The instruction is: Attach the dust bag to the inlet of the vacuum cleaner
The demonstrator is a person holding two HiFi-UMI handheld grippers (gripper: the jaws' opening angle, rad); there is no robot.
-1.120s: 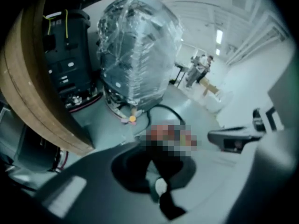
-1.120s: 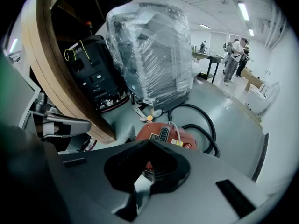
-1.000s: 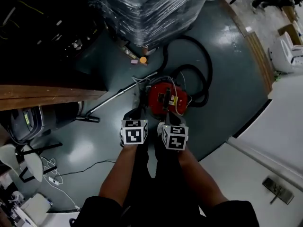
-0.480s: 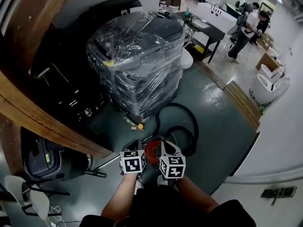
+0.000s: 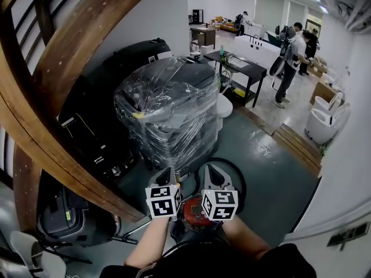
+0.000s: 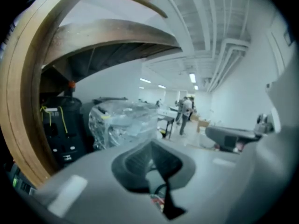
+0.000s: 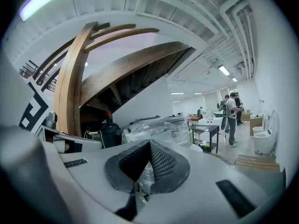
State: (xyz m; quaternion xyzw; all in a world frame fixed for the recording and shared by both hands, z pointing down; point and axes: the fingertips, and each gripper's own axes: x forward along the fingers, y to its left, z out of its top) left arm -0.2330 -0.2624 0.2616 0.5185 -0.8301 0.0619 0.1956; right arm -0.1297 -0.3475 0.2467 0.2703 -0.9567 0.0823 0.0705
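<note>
Since a second ago both tongs have risen well clear of the floor. Left tongs (image 5: 167, 175), low centre, are pressed together on nothing. Just below, at bottom centre, the vacuum cleaner (image 5: 194, 210) shows only as a red patch; its heading and long axis I cannot tell, and no dust bag shows. Right tongs (image 5: 212, 172) are likewise closed and empty. I judge this fits a bag already fitted or one still to fetch.
</note>
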